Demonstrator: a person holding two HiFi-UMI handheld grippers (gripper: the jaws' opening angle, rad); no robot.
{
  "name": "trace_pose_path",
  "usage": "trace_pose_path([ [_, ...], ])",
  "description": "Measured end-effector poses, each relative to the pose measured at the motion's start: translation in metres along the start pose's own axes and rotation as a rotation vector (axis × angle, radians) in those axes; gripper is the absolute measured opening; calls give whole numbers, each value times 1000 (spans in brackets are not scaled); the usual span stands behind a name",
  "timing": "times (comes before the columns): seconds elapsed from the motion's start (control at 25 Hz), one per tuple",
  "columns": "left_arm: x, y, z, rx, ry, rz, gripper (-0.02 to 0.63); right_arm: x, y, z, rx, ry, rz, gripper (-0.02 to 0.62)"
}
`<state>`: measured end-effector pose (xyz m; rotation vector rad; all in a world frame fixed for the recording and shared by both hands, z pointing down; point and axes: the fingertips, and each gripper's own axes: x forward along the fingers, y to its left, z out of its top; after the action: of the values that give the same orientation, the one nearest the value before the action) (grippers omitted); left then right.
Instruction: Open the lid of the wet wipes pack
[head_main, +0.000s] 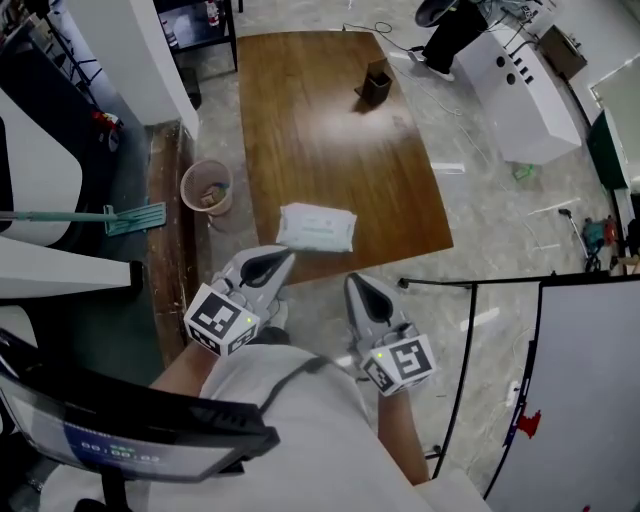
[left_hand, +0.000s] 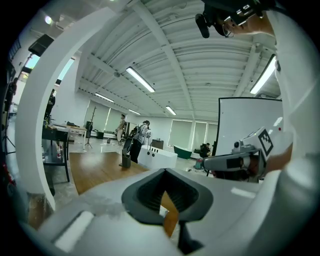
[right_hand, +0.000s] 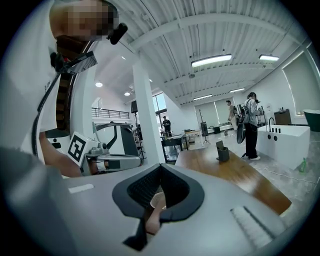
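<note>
Head view: the wet wipes pack (head_main: 316, 227) is seen lying at the near edge of the table (head_main: 310, 110), its long axis set crosswise, just ahead of the left gripper (head_main: 283, 257), which is nearer than the right gripper (head_main: 356, 287), both clenched on nothing

Wooden table (head_main: 330, 140); wet wipes pack (head_main: 316, 227) near edge; dark holder (head_main: 374, 83) far end

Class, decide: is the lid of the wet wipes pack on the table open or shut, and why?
Shut, as far as the head view shows: the wet wipes pack lies flat on the table, no flap raised.
</note>
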<state>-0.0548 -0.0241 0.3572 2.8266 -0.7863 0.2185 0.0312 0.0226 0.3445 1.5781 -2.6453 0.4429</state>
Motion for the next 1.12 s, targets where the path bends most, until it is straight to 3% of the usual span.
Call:
trace_pose_path([
  [0.36, 5, 51, 10, 12, -26, -1, 6, 36, 1, 8, -4, 11, -33, 9],
  [0.72, 13, 47, 0, -12, -18, -7, 6, 52, -4, 12, -9, 29, 5, 9],
  [0.88, 15, 46, -1, -13, -17, 26, 6, 55, -11, 16, 18, 9, 44, 9],
  [1.12, 22, 49, 0, -26, -20, 124, 6, 62, -23, 16, -40, 35, 134, 9],
])
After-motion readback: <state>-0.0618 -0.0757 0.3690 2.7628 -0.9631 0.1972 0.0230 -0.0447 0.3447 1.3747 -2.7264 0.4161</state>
